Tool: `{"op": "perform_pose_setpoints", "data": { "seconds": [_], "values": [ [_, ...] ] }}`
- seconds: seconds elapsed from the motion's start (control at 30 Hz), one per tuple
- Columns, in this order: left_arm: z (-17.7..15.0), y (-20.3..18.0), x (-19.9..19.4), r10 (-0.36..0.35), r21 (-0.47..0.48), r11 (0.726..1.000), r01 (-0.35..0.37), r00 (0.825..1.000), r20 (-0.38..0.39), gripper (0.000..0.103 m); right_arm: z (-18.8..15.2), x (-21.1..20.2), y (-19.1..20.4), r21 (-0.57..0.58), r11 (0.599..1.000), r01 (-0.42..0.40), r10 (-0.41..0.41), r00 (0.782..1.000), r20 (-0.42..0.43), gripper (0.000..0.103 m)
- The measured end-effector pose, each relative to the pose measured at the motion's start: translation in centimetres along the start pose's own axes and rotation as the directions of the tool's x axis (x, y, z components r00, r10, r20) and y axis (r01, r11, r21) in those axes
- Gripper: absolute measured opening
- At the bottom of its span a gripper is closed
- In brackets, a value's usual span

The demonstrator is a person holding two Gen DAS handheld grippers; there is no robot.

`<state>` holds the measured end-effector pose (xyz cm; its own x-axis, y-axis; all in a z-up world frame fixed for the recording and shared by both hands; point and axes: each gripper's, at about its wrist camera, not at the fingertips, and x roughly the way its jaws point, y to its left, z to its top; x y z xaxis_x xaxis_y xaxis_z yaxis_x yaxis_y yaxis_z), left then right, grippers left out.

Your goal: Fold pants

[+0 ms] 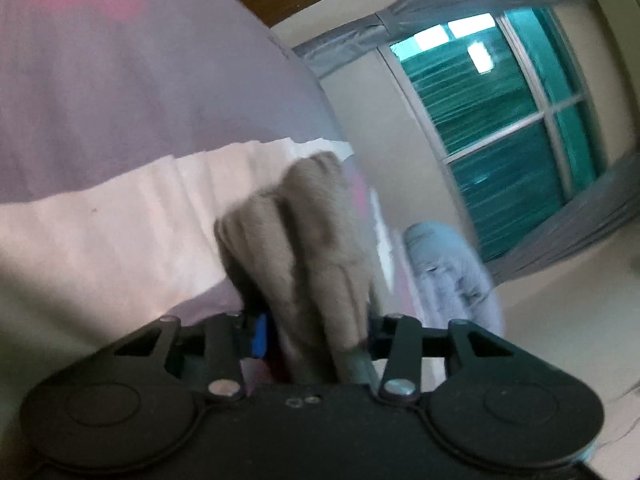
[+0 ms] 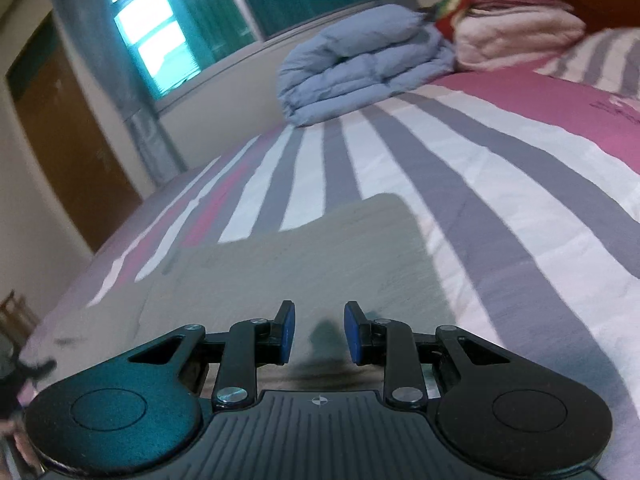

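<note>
The pants are beige and soft. In the left wrist view my left gripper (image 1: 308,320) is shut on a bunched fold of the pants (image 1: 304,240), lifted off the bed; the fabric hides most of both fingers. In the right wrist view the pants (image 2: 312,256) lie flat on the striped bedcover (image 2: 500,184). My right gripper (image 2: 319,332) is open and empty, low over the near part of the pants, with blue pads (image 2: 287,330) apart.
A folded blue duvet (image 2: 360,68) and a stack of pink and red bedding (image 2: 516,28) lie at the far end of the bed. A window (image 2: 192,20) with grey curtains and a brown door (image 2: 68,152) are behind. The duvet also shows in the left wrist view (image 1: 452,276).
</note>
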<state>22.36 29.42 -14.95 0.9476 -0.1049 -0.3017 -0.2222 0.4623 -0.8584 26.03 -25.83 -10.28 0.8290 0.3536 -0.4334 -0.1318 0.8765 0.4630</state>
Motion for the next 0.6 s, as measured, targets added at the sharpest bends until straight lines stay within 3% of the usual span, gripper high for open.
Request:
{"op": "perform_pose_setpoints", "data": {
  "seconds": [0.1, 0.2, 0.3, 0.4, 0.47, 0.6],
  "values": [
    [0.4, -0.6, 1.1, 0.01, 0.027, 1.0, -0.01, 1.0, -0.015, 0.037, 0.9, -0.9, -1.3, 0.075, 0.997, 0.016, -0.017, 1.0, 0.013, 0.027],
    [0.4, -1.1, 0.9, 0.041, 0.041, 0.998, -0.041, 0.999, -0.002, 0.023, 1.7, -2.1, -2.5, 0.099, 0.994, 0.042, -0.046, 0.998, 0.032, 0.027],
    [-0.2, -3.7, -0.6, 0.049, 0.158, 0.986, -0.057, 0.997, 0.055, 0.018, 2.2, -3.7, -3.9, 0.138, 0.988, 0.065, -0.072, 0.997, 0.043, 0.027],
    [-1.0, -7.9, -1.3, -0.004, 0.294, 0.956, -0.018, 0.997, 0.076, 0.018, 3.0, -5.4, -5.6, 0.178, 0.982, 0.065, -0.077, 0.995, 0.061, 0.027],
    [-2.2, -11.6, -1.0, -0.057, 0.371, 0.928, 0.036, 0.997, 0.048, 0.018, 3.4, -6.6, -6.6, 0.189, 0.979, 0.075, -0.091, 0.993, 0.079, 0.027],
    [-6.3, -19.1, 1.2, -0.118, 0.534, 0.837, 0.121, 0.992, -0.04, 0.018, 3.7, -8.6, -9.1, 0.223, 0.97, 0.095, -0.119, 0.988, 0.099, 0.027]
  ]
}}
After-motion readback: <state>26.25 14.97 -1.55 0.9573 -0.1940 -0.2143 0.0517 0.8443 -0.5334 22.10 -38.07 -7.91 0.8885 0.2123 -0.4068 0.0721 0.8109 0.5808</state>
